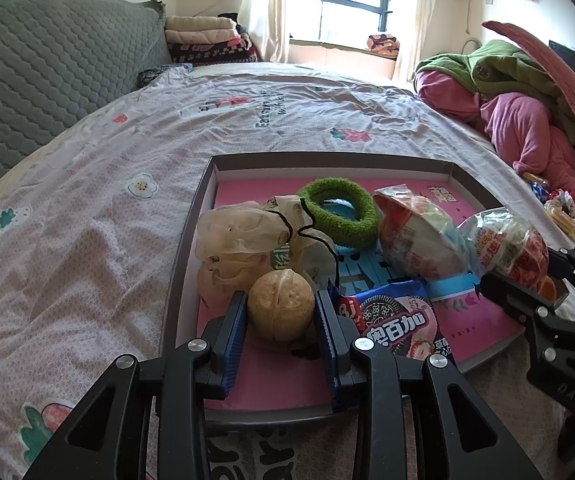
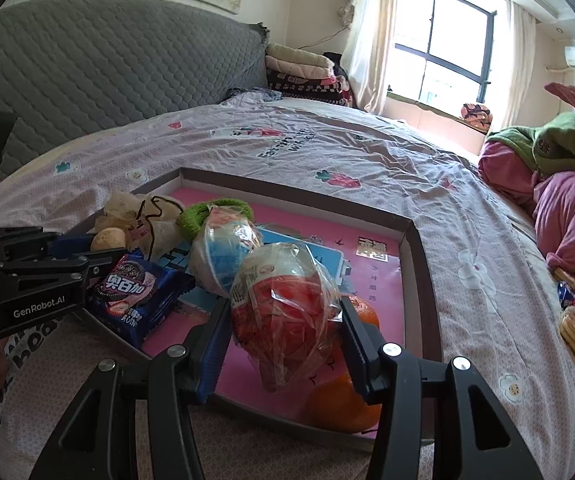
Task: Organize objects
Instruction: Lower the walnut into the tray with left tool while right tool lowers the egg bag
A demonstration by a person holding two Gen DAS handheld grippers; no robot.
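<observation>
Here, left claw (image 1: 280,305) pinches round walnut (image 1: 280,305).

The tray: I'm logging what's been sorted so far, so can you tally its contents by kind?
In the tray:
Wrapped round snacks: 2
Cookie packet: 1
Oranges: 2
Walnut: 1
Green hair tie: 1
Sheer pouch: 1
Total: 8

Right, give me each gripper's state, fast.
Left gripper: shut on the walnut.
Right gripper: shut on the red wrapped snack.
</observation>
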